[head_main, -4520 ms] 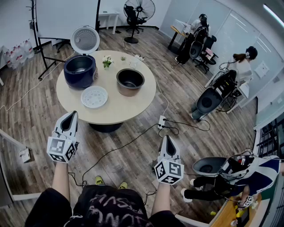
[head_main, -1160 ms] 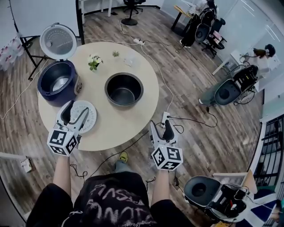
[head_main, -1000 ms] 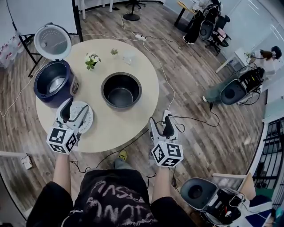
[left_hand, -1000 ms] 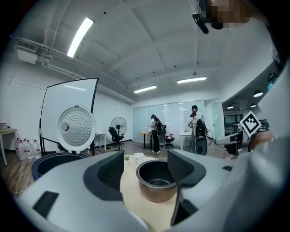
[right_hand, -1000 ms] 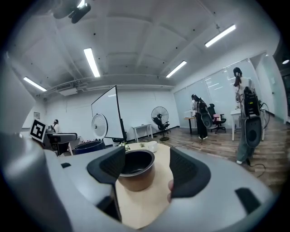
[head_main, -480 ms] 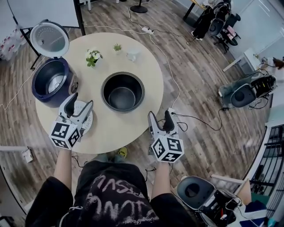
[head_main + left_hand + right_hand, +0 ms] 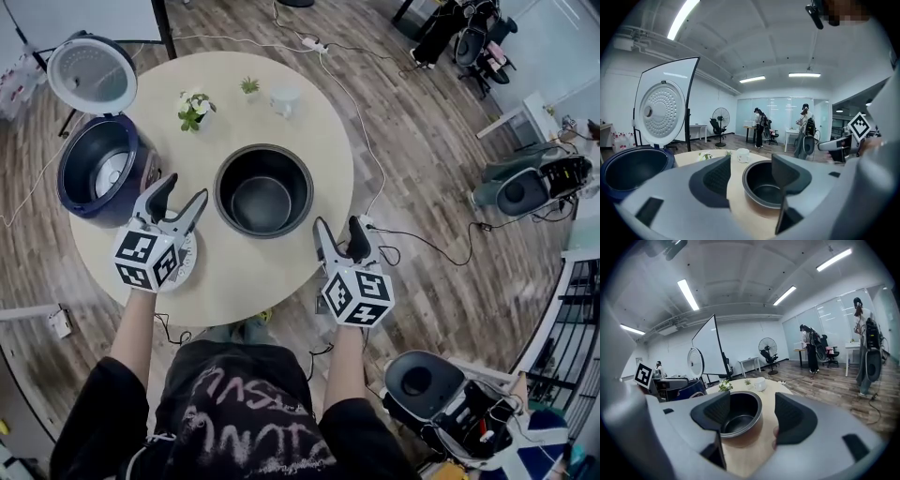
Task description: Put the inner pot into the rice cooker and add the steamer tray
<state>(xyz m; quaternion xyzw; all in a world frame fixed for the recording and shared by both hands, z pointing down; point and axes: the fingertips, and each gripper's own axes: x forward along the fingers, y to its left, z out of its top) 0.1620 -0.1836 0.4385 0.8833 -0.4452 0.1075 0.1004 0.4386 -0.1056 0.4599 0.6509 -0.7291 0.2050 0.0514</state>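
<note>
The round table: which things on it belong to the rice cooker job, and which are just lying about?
For the job:
inner pot
rice cooker, lid up
steamer tray, partly hidden under the left gripper

Just lying about:
flowering plant
small green plant
white cup

a dark metal pot (image 7: 263,190) with a smooth, dull lining on a pale matt wooden table (image 7: 281,272), beside a glossy navy plastic rice cooker (image 7: 101,169); white plastic tray (image 7: 189,255); grey-brown wood-plank floor (image 7: 422,187).
</note>
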